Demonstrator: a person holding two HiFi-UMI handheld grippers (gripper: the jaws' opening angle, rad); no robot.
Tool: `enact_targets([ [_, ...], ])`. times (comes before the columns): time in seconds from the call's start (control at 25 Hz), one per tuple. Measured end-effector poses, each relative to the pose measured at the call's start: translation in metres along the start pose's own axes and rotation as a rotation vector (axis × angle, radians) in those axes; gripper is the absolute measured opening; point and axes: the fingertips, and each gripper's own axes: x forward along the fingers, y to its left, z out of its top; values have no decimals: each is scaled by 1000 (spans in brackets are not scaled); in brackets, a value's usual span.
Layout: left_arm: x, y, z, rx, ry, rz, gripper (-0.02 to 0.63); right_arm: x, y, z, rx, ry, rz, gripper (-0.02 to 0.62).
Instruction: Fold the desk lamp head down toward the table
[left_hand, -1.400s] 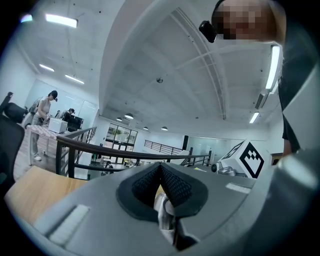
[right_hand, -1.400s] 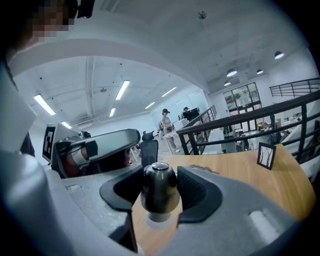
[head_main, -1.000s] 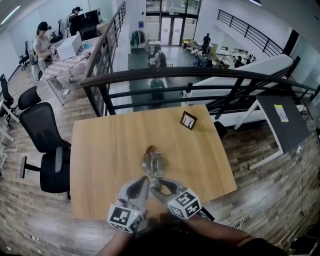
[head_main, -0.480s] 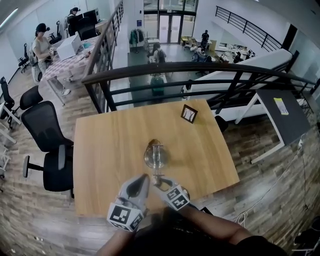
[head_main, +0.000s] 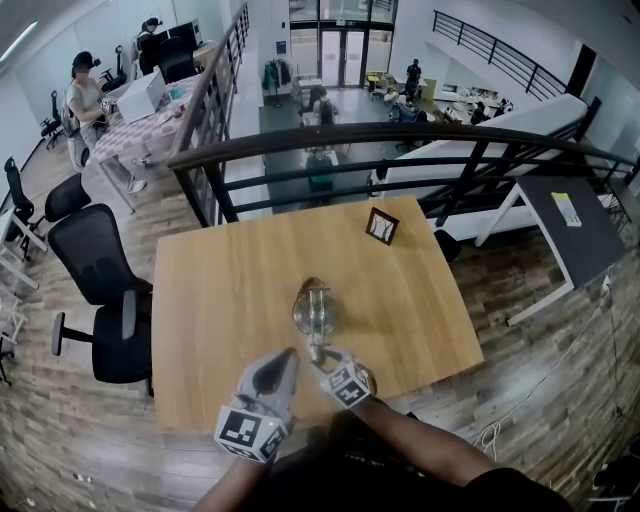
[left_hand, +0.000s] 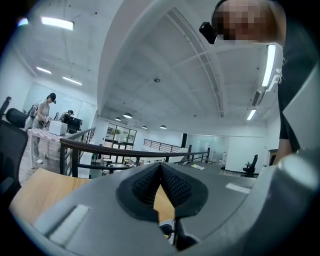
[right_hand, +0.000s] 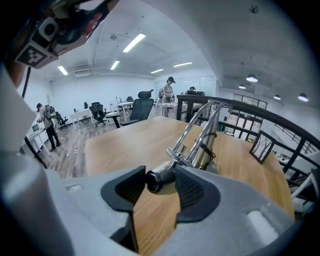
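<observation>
R gripper (head_main: 322, 360) clamps lamp head (right_hand: 160, 180); L gripper (head_main: 287, 358) pinched shut. Lamp (head_main: 314, 312) central on table (head_main: 215, 290), well off side edges.

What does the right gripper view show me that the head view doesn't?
Only the right gripper view: the lamp head sitting between the right gripper's pads, with both pads against it. Only the head view: the left gripper alongside the right one, and the black office chairs beside the table. Both: the lamp's metal arms, the wooden table and the small picture frame near its far edge.
</observation>
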Motion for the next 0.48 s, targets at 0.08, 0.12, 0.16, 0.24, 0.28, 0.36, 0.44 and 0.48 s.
enact_targets([
  [0.08, 3, -1, 0, -2, 1, 0, 2, 4, -3, -3, -14, 5, -3, 186],
  [0.12, 4, -2, 0, -3, 1, -1, 2, 6, -5, -4, -19, 8, -5, 186],
  [0.16, 5, -2, 1, -4, 1, -1, 2, 8, -6, -5, -22, 10, -6, 186],
  [0.24, 6, -3, 0, -6, 3, 0, 2, 12, -8, -5, -28, 15, -9, 186],
  [0.28, 6, -3, 0, -7, 4, 0, 2, 13, -8, -6, -32, 19, -9, 186],
  [0.36, 6, -3, -2, -10, 5, 2, 2, 15, -9, -8, -42, 21, -11, 184],
  [0.44, 5, -4, -4, -10, 5, 3, 2, 17, -9, -10, -48, 17, -13, 184],
  [0.48, 5, -5, -4, -9, 6, 4, 2, 17, -9, -10, -49, 16, -14, 184],
])
